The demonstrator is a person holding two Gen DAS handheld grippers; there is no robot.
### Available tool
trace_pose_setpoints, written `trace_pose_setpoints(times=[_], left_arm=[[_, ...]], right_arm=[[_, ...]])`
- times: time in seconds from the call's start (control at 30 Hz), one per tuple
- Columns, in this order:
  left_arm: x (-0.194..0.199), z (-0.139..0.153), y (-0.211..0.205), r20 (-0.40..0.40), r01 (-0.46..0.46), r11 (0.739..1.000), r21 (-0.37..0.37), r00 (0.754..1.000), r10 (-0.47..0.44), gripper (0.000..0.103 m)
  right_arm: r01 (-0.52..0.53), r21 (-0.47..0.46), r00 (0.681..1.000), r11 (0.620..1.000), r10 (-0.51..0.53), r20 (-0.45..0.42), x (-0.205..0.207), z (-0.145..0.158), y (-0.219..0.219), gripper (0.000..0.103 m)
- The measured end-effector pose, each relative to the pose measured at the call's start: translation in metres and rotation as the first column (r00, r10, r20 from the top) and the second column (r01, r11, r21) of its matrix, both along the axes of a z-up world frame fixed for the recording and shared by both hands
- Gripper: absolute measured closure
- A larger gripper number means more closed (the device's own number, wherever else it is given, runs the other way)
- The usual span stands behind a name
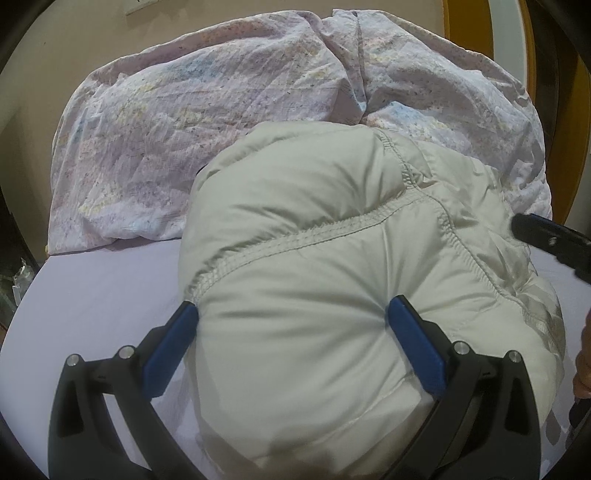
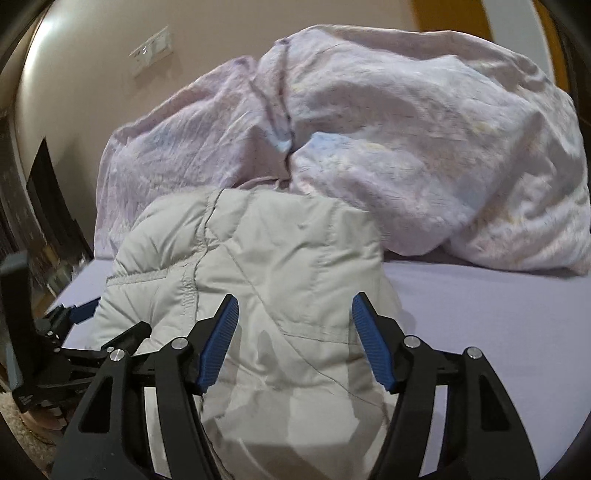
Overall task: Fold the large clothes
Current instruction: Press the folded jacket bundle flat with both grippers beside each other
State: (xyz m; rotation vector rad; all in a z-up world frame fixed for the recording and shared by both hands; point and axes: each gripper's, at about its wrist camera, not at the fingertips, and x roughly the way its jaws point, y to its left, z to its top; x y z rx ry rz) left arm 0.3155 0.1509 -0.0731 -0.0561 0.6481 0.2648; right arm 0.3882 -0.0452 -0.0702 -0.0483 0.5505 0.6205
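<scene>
Place: a bedroom in a home, as I see it from my grippers.
Bed point(image 1: 103, 280): a lilac fitted sheet spreads under my work.
Duvet point(image 1: 207, 110): crumpled, pale floral, heaped at 12 o'clock.
Wall point(image 2: 92, 92): plain beige behind the bed, with a white switch plate point(image 2: 151, 50) at 11 o'clock.
Woodwork point(image 1: 452, 18): an orange-brown frame at 1 o'clock.

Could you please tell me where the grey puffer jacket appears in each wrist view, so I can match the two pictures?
Left wrist: the grey puffer jacket fills the centre and lower right, bulging between the left gripper fingers.
Right wrist: the jacket lies centre-left, running down between the right gripper fingers.
Shared landmark: the crumpled lilac duvet behind it.
</scene>
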Motion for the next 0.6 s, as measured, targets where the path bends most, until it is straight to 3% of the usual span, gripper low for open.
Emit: trace_pose_setpoints(times=[0.1, 0.17, 0.47, 0.6], left_arm=[[0.0, 0.0, 0.0, 0.002, 0.0, 1.0, 0.0, 1.0, 0.0, 0.002], [0.0, -0.001, 0.0, 0.001, 0.0, 1.0, 0.006, 1.0, 0.0, 0.002], [0.001, -0.001, -0.002, 0.003, 0.0, 1.0, 0.027, 1.0, 0.0, 0.002], [0.0, -0.001, -0.003, 0.0, -0.004, 1.0, 0.024, 1.0, 0.004, 0.002]], right_arm=[[0.008, -0.112, 1.0, 0.994, -0.008, -0.008, 0.006, -0.017, 0.017, 0.036], [0.009, -0.139, 1.0, 0.99, -0.009, 0.0, 0.007, -0.027, 0.02, 0.036], [0.007, -0.083, 0.996, 0.997, -0.014, -0.084, 0.015, -0.044, 0.012, 0.036], [0.028, -0.088, 0.994, 0.996, -0.037, -0.099, 0.011, -0.038, 0.011, 0.036]])
